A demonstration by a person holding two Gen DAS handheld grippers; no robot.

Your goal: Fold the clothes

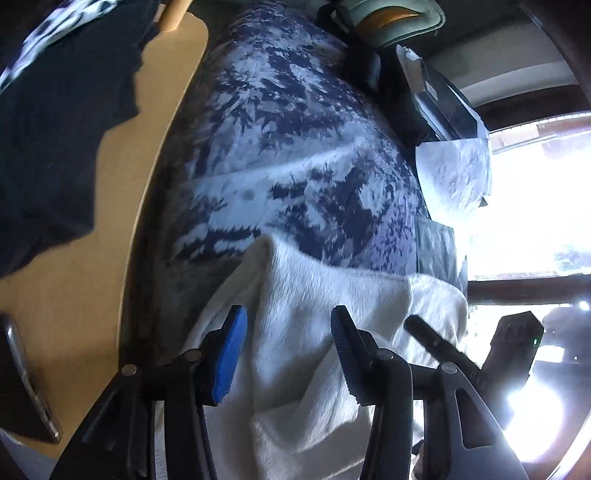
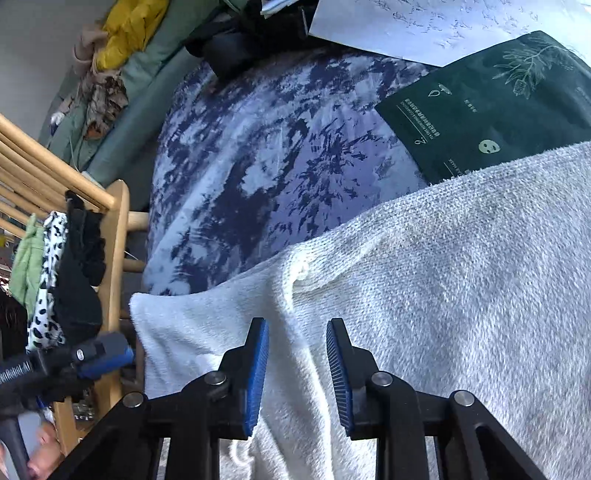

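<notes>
White fleece garment [image 2: 424, 288] lies just below and ahead of both your grippers, spread over the blue-and-white patterned bedcover [image 2: 258, 166]. Your right gripper [image 2: 297, 369] has its blue pads [image 2: 258, 369] parted with a raised fold of the fleece running up between them — the pads stand off the cloth on either side, so nothing is pinched. Your left gripper [image 1: 288, 354] is likewise released, its jaws spread wider, with the bunched near edge of the same garment [image 1: 314, 332] under the gap and neither pad pressing on it.

Past your right fingertips the fleece ends in a straight edge, and beyond that edge, up and to the right, a dark green packet [image 2: 491, 107] rests on the bedcover, its lower corner tucked under the fleece. A sheet of handwritten paper [image 2: 443, 26] lies farther out still. To the left of your right gripper stands a wooden rack [image 2: 114, 258] hung with a black garment [image 2: 81, 288], a spotted one and a green one.

To the left of your left gripper is a tan wooden board [image 1: 147, 166] with dark cloth [image 1: 55, 129] draped on it; on the right — bright window glare.
</notes>
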